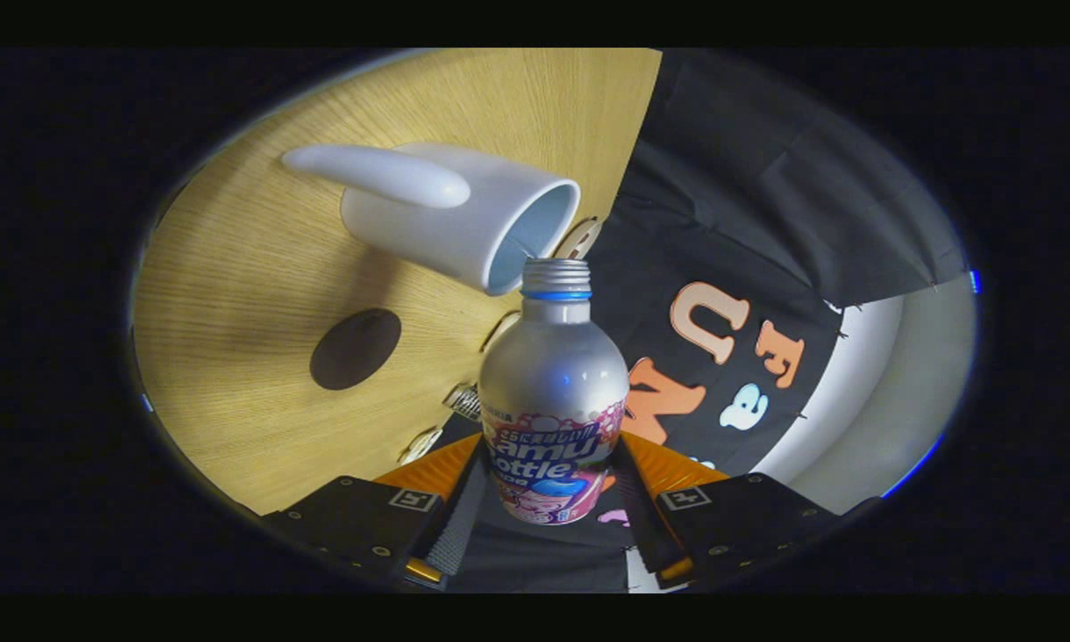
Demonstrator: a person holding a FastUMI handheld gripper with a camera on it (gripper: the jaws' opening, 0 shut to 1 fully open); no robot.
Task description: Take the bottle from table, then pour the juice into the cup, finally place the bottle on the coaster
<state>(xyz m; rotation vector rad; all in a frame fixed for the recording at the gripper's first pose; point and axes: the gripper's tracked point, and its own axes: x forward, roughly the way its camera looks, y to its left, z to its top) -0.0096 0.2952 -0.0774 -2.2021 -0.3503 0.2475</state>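
Two fingers of the gripper (548,481) are clamped on the bottle (553,401), one on each side of its labelled belly, and the whole rig is rolled over, so the pour looks under way. The open neck sits right at the rim of the white cup (450,209), at eleven o'clock from the bottle. The dark round coaster (355,349) waits at nine o'clock on the pale wood table (232,267); black booth cloth hangs beyond.
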